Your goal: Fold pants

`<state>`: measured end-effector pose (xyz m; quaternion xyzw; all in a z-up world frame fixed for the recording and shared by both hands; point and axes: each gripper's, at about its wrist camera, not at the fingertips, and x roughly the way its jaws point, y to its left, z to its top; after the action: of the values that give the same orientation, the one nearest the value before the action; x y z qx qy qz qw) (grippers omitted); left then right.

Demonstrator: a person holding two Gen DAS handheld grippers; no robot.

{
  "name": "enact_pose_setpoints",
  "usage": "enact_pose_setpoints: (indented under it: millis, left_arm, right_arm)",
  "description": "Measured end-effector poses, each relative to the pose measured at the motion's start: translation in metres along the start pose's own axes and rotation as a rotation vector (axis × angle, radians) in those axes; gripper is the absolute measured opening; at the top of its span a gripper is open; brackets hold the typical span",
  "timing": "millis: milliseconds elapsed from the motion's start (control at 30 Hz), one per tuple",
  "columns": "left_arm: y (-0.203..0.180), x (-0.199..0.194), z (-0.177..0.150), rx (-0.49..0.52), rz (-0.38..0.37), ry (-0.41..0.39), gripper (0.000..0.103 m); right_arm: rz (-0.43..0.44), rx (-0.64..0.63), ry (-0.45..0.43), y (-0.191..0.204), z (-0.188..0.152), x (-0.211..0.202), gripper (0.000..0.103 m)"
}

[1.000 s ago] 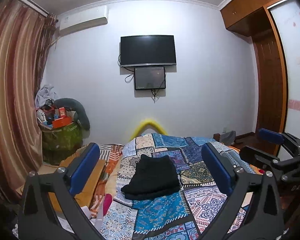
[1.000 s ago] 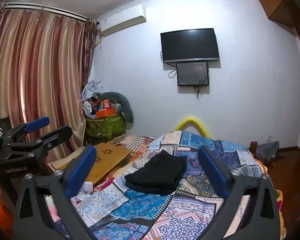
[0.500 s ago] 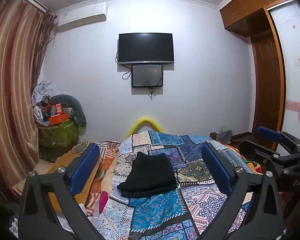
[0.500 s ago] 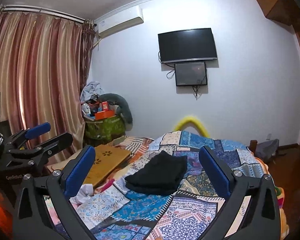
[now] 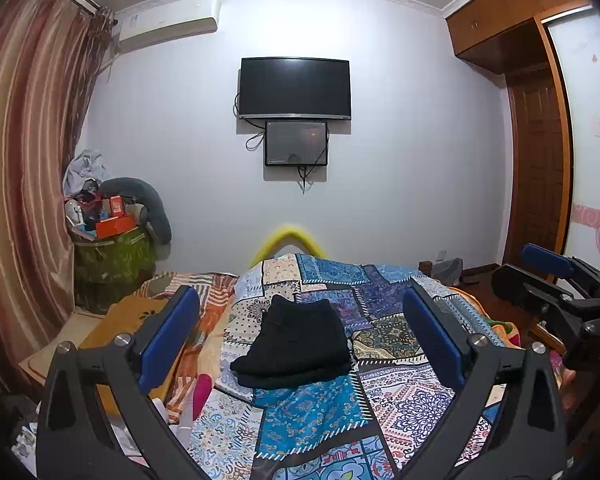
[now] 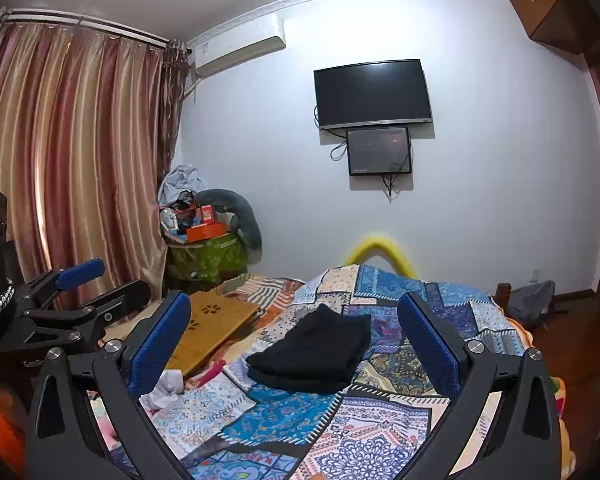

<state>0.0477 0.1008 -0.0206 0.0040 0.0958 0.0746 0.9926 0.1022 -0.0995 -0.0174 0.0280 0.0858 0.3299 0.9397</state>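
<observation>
Black pants (image 5: 296,342) lie folded in a compact stack on the patchwork bedspread (image 5: 388,320); they also show in the right wrist view (image 6: 314,350). My left gripper (image 5: 300,340) is open and empty, held back from the pants and above the bed. My right gripper (image 6: 294,342) is open and empty too, also back from the pants. The right gripper shows at the right edge of the left wrist view (image 5: 556,280), and the left gripper at the left edge of the right wrist view (image 6: 72,300).
A wooden lap tray (image 6: 208,328) lies on the bed left of the pants. A white cloth (image 6: 162,390) and a pink item (image 5: 200,394) lie near the bed's left side. A green bin with clutter (image 6: 206,256) stands by the curtain (image 6: 72,176). A TV (image 5: 294,88) hangs on the far wall.
Both grippers have drifted slightly back and up, so the folded pants sit a little lower in view. The pants have not moved. Both grippers stay open.
</observation>
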Motion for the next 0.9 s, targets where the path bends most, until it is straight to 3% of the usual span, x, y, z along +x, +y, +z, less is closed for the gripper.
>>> enact_pose_setpoints:
  millis: [900]
  left_arm:
    - [-0.0048,0.0052,-0.0036,0.007,-0.001,0.011,0.103]
  right_arm:
    - [0.002,0.018,0.016,-0.0004,-0.0008,0.0012,0.103]
